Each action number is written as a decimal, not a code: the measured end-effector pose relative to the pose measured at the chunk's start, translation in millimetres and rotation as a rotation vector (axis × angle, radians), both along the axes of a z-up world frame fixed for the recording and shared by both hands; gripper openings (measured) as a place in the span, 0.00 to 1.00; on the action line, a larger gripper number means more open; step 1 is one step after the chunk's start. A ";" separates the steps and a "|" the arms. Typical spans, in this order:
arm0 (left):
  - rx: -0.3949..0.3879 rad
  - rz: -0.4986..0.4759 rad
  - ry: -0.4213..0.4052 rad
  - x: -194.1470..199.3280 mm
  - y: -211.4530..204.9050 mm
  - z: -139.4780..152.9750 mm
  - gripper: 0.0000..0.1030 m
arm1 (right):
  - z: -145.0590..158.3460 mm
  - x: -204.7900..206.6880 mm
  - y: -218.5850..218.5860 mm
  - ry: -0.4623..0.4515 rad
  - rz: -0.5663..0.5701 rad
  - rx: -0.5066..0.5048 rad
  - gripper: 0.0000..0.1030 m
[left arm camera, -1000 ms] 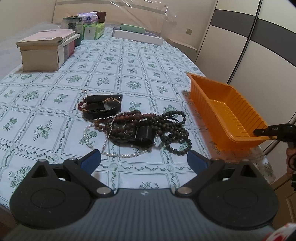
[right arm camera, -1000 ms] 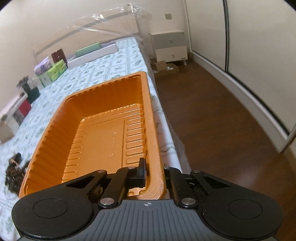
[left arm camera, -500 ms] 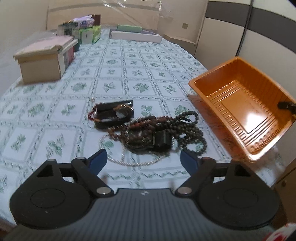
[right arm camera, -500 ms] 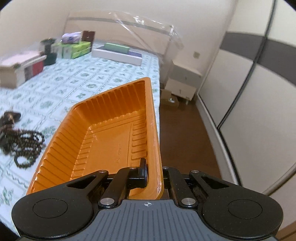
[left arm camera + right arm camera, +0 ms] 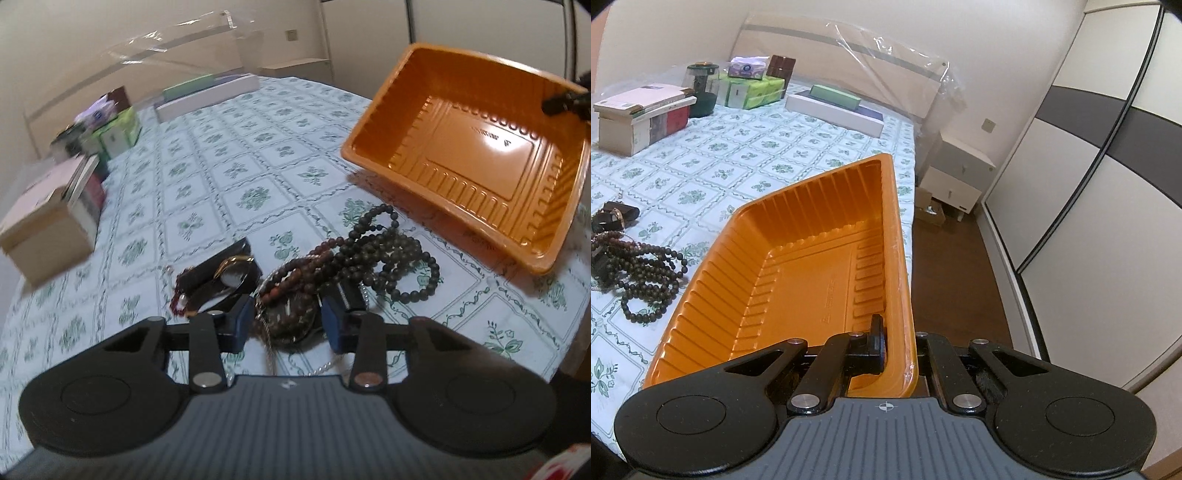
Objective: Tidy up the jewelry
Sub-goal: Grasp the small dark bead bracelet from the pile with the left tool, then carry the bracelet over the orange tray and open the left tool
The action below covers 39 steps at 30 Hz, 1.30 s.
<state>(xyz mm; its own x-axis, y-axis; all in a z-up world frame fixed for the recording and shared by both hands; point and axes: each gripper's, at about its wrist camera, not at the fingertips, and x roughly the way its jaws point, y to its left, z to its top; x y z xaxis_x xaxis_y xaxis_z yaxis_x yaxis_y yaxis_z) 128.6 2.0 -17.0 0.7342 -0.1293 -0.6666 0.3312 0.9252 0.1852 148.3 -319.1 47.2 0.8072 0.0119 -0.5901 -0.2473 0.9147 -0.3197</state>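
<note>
Left fingers [image 5: 246, 320] half closed around the bead pile [image 5: 354, 266] on the bed [image 5: 236, 173], not clamped yet. Right fingers [image 5: 877, 341] pinched tight on tray [image 5: 798, 273] rim, tilted up beside the beads. Watch [image 5: 225, 277] just left; boxes [image 5: 639, 118] further back.

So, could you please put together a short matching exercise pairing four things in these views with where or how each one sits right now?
Things:
1. orange tray
2. dark bead strands
3. wristwatch
4. long white box

Places or states:
A. far end of the patterned cloth, a green box on top
B. between the blue pads of the left gripper
C. rim pinched by the right gripper, tilted toward the jewelry
D. lying just left of the bead pile

Pairs: 1-C, 2-B, 3-D, 4-A
</note>
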 end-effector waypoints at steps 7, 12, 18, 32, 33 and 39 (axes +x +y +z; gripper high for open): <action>0.060 -0.046 -0.013 9.3 -18.2 -2.6 0.22 | 0.1 0.3 -1.8 0.001 0.000 0.002 0.03; 0.091 -0.045 0.016 18.6 -21.4 -10.6 0.16 | -1.4 -0.7 -2.5 0.001 -0.003 0.006 0.03; 0.063 -0.051 0.017 17.5 -15.0 3.1 0.06 | -3.2 -2.7 -2.9 0.003 -0.005 0.013 0.03; -0.188 -0.093 -0.047 38.6 12.7 111.2 0.06 | -1.3 -4.4 -3.4 0.002 -0.005 0.032 0.03; -0.194 -0.098 -0.051 39.4 10.6 116.2 0.06 | -1.0 -4.6 -3.7 0.002 -0.005 0.032 0.03; -0.228 -0.149 -0.050 38.5 -19.8 123.6 0.06 | -1.1 -5.6 -3.7 0.002 -0.004 0.033 0.03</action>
